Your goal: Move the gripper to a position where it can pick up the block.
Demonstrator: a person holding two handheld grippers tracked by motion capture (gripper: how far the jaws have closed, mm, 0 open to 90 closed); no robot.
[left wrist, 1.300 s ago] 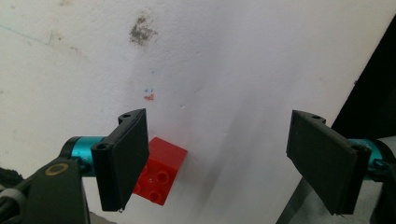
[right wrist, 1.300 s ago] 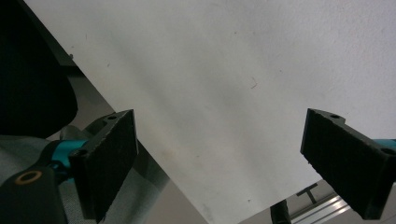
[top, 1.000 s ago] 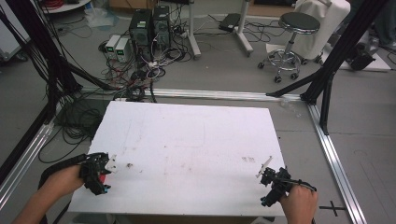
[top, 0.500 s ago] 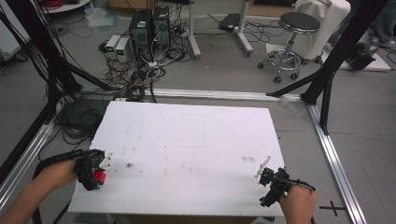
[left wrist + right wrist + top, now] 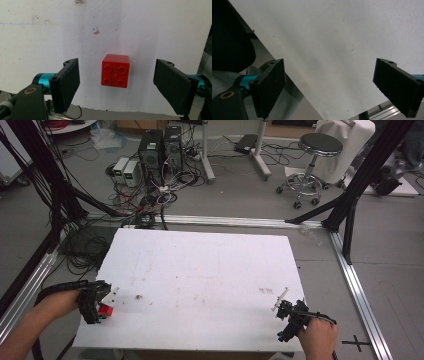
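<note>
A white table [image 5: 200, 280] takes up the middle of the high view, its surface bare but for faint smudges and small marks. Beyond its far edge, in the upper part of the frame, stand computer towers [image 5: 160, 150] amid tangled cables, and a round stool [image 5: 320, 145] sits at the upper right. At the lower left of the high view the left gripper [image 5: 97, 300] rests at the table's near-left edge, held by a hand; its jaws are spread wide. In the left gripper view a red brick [image 5: 115, 70] lies flat on the table between the jaws, touching neither, studs up in a two-by-two square, so it has no clear long axis. Nothing stands between the jaws and the brick. At the lower right of the high view the right gripper [image 5: 290, 317] sits near the table's near-right corner, its jaws likewise spread wide over bare white surface.
</note>
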